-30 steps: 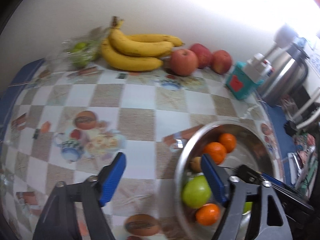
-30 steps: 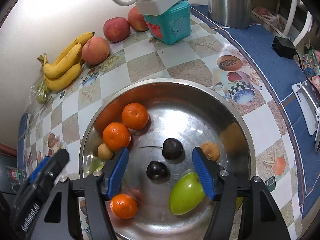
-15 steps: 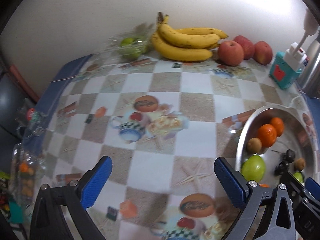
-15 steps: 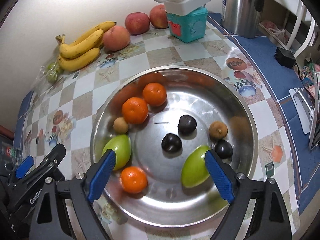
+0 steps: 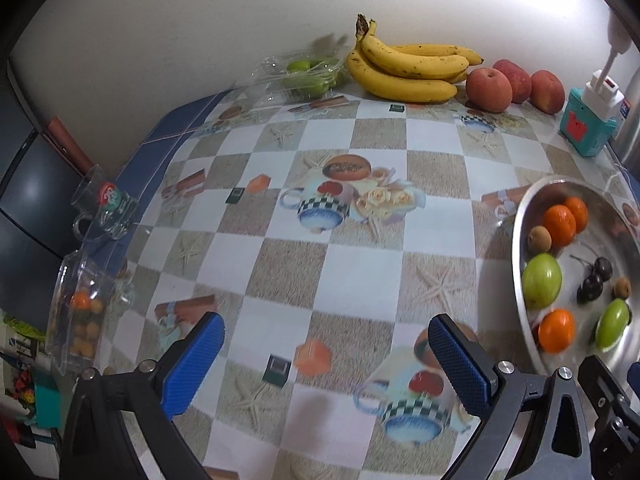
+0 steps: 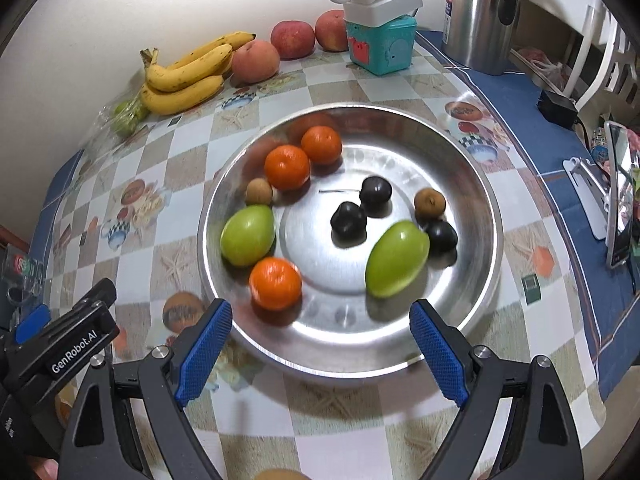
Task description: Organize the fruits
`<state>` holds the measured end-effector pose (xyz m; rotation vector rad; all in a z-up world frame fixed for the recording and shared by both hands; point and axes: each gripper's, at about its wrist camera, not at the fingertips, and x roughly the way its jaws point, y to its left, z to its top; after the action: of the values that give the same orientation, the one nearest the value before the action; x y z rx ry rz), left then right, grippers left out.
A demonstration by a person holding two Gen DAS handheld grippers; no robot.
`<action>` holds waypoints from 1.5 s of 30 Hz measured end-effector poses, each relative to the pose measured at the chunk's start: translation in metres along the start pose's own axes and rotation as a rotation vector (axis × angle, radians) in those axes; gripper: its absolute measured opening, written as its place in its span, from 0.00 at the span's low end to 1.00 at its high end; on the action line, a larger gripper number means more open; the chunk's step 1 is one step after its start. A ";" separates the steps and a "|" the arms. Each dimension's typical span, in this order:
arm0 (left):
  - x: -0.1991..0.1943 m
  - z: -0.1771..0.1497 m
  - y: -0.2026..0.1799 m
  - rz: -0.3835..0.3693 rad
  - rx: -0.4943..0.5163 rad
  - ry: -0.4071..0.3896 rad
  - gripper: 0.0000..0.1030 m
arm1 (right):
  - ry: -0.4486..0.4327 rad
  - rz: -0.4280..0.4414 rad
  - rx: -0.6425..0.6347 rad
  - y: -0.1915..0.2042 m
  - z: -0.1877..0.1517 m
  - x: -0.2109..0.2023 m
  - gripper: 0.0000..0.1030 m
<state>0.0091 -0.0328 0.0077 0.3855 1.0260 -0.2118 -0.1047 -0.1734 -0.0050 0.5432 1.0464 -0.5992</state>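
Fruits (image 6: 286, 166) in steel bowl (image 6: 486, 276), checkered tablecloth (image 5: 360, 260), white wall (image 5: 200, 20), both tongs (image 5: 324, 354) (image 6: 320, 342) spread, empty.

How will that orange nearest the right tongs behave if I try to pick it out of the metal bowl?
The orange looks round and smooth-skinned, so it would probably roll on the polished steel bowl if nudged off-centre. It lies on the sloping wall, so it may slide toward the middle. It seems firm enough for the ribbed pads, and the right tongs look wide enough.
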 end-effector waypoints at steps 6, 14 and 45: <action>-0.009 -0.019 0.004 0.018 0.028 -0.011 1.00 | -0.008 -0.003 -0.009 0.001 -0.013 -0.007 0.88; -0.022 -0.026 0.010 0.032 0.025 -0.050 1.00 | -0.038 0.009 -0.007 -0.001 -0.022 -0.020 0.88; -0.044 -0.028 0.022 -0.006 -0.012 -0.107 1.00 | -0.097 -0.003 -0.027 0.001 -0.025 -0.042 0.88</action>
<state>-0.0271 -0.0016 0.0374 0.3562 0.9232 -0.2294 -0.1358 -0.1477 0.0231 0.4849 0.9622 -0.6075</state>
